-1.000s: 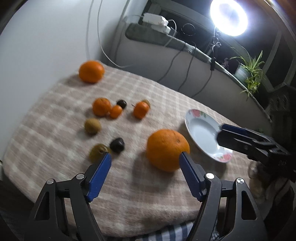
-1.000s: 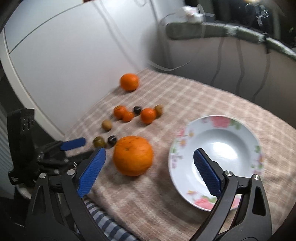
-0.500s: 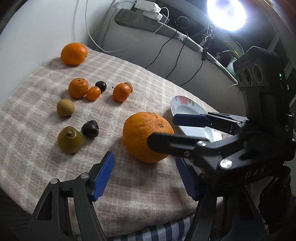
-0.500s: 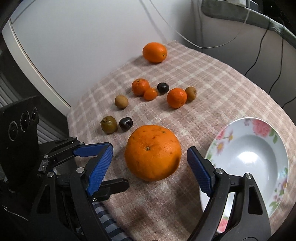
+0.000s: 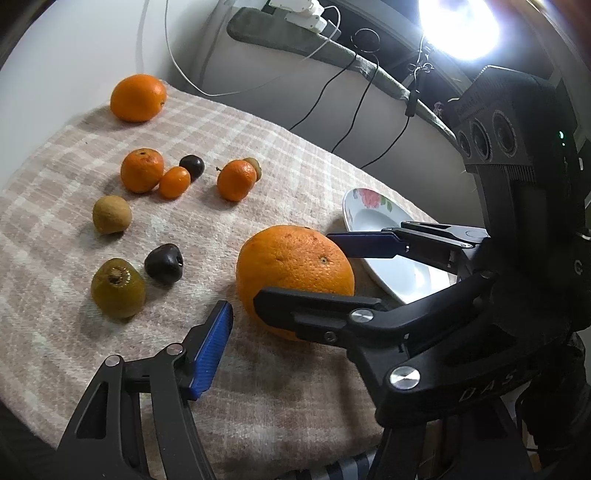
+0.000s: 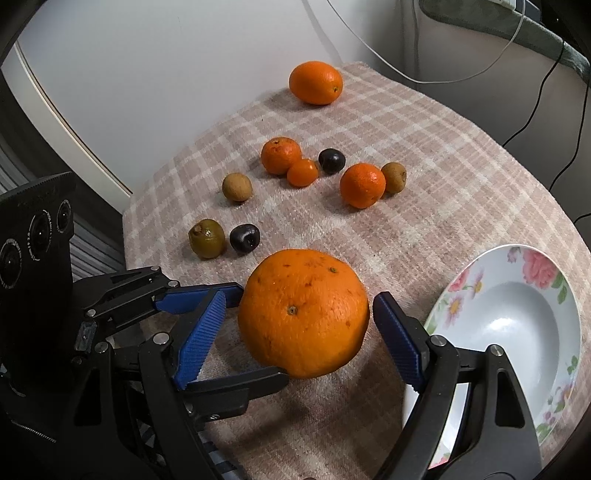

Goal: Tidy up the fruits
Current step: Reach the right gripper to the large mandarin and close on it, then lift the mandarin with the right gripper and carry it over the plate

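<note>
A large orange (image 5: 291,258) (image 6: 303,310) lies on the checked cloth (image 5: 295,166) near its front edge. My right gripper (image 6: 300,295) (image 5: 293,266) straddles it. Its blue pads (image 6: 199,339) stand close on either side with thin gaps, so it is open. My left gripper (image 5: 286,317) (image 6: 260,334) comes in from the left, crossing the right one. Its jaws are closing, with the tips at the orange's near-left side and no pad seen pressing. Its right finger is hidden in the left wrist view. A flowered white plate (image 5: 369,206) (image 6: 517,258) lies empty to the right.
On the far cloth lie another orange (image 6: 316,83), three mandarins (image 6: 280,155), two dark plums (image 6: 245,238), a green fruit (image 6: 207,238) and two small brown fruits (image 6: 237,187). Behind are a white wall, hanging cables (image 5: 343,122) and a bright lamp (image 5: 458,26).
My right gripper swung from over the plate to the large orange, dropped and narrowed. My left gripper also narrowed. The two grippers now cross at the orange.
</note>
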`<act>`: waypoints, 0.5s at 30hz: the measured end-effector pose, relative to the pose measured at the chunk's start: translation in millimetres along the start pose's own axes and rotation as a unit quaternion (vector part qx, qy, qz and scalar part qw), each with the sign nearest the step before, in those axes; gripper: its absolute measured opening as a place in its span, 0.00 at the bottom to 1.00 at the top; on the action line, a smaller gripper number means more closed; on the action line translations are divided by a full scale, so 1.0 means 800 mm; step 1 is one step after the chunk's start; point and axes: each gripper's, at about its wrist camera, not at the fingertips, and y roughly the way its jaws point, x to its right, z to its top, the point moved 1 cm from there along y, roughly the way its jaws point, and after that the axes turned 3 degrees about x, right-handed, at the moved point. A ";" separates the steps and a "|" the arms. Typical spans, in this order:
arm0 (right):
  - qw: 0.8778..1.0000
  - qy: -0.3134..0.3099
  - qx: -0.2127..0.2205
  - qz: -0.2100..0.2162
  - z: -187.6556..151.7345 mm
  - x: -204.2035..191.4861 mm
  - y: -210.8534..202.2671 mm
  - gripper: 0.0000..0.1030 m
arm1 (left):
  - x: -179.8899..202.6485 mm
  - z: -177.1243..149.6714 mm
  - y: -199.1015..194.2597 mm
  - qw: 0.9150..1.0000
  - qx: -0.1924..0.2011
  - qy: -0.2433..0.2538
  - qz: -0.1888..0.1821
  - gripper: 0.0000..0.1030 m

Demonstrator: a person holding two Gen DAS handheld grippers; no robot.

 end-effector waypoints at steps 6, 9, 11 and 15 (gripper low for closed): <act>1.000 0.006 -0.011 -0.001 0.000 0.005 0.009 0.76 | -0.001 0.000 0.004 1.000 -0.003 -0.001 -0.011 0.60; 1.000 0.011 -0.010 0.002 0.000 0.008 0.009 0.76 | -0.001 0.002 0.005 1.000 -0.005 -0.004 -0.016 0.58; 1.000 0.014 -0.008 0.003 0.000 0.008 0.009 0.75 | 0.000 0.001 0.004 1.000 -0.003 -0.002 -0.015 0.58; 1.000 0.017 -0.003 0.003 -0.001 0.007 0.008 0.75 | 0.003 0.001 0.001 1.000 0.000 0.002 -0.009 0.57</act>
